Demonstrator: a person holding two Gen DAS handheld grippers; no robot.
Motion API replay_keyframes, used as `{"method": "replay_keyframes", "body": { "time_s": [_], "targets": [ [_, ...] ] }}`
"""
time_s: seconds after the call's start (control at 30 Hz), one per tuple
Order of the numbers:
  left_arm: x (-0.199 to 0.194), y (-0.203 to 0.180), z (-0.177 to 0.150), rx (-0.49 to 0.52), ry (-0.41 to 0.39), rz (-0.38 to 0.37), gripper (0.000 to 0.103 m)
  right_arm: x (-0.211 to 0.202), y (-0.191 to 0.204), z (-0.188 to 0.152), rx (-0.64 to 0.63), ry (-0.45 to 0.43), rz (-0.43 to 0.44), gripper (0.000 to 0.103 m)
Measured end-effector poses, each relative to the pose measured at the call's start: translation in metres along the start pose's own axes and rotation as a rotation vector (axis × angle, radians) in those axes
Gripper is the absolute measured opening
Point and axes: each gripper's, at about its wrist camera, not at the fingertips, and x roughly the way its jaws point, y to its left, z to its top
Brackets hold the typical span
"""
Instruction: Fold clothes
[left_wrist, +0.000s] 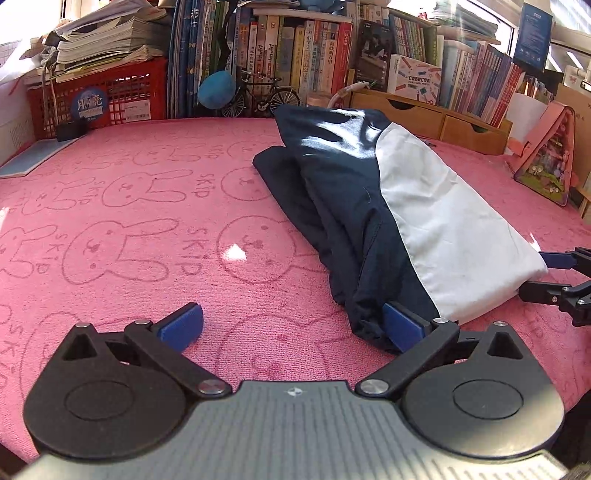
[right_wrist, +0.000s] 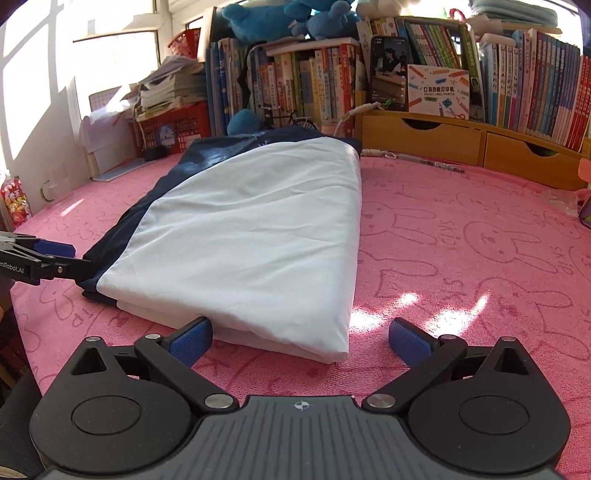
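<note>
- the garment (right_wrist: 236, 229), navy with a white panel, lies folded into a long bundle on the pink rabbit-print cloth (left_wrist: 129, 221), its far end near the wooden drawer unit (right_wrist: 443, 136).
- left gripper (left_wrist: 291, 326): fingers spread wide; its right pad (left_wrist: 400, 325) touches the navy near corner of the garment, nothing is clamped.
- right gripper (right_wrist: 301, 338): fingers spread wide, straddling the white near corner of the garment; its left pad (right_wrist: 194, 339) is against the hem.
- risk: closing on the top layer only would peel the stacked layers apart.
- risk: uneven lifting could let the loose navy side slide out of the fold.
- hidden: layer count and the garment's far end are obscured; garment type cannot be told.
</note>
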Motion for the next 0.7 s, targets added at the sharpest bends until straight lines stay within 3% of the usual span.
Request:
{"method": "replay_keyframes", "body": {
  "time_s": [0.13, 0.27, 0.4, 0.43, 0.5, 0.57, 0.63, 0.7],
  "targets": [
    [-0.009, -0.006, 0.009, -0.02, -0.027, -0.046, 0.103, 0.0, 0.0, 0.0, 0.004, -0.002, -0.009, 0.103],
    [-0.009, -0.015, 0.03, 0.015, -0.09, -0.01, 0.103, -0.001, 0.0, 0.0, 0.008, -0.003, -0.016, 0.103],
    [0.01, -0.024, 0.057, 0.031, -0.141, -0.065, 0.103, -0.001, 0.001, 0.0, 0.008, -0.002, -0.023, 0.103],
    [0.019, -0.027, 0.061, 0.06, -0.135, -0.033, 0.103, -0.001, 0.001, 0.0, 0.008, -0.002, -0.025, 0.103],
    [0.042, -0.03, 0.065, 0.146, -0.102, 0.149, 0.103, -0.001, 0.002, -0.001, 0.01, -0.004, -0.029, 0.103],
    [0.051, -0.015, 0.06, 0.141, -0.085, 0.32, 0.103, -0.002, 0.001, -0.001, 0.02, -0.009, -0.037, 0.103],
    [0.042, 0.007, 0.058, 0.065, -0.095, 0.388, 0.103, -0.003, -0.001, -0.001, 0.033, -0.016, -0.039, 0.103],
    [0.031, 0.011, 0.058, 0.058, -0.115, 0.366, 0.103, -0.003, -0.003, -0.001, 0.046, -0.019, -0.033, 0.103]
  ]
}}
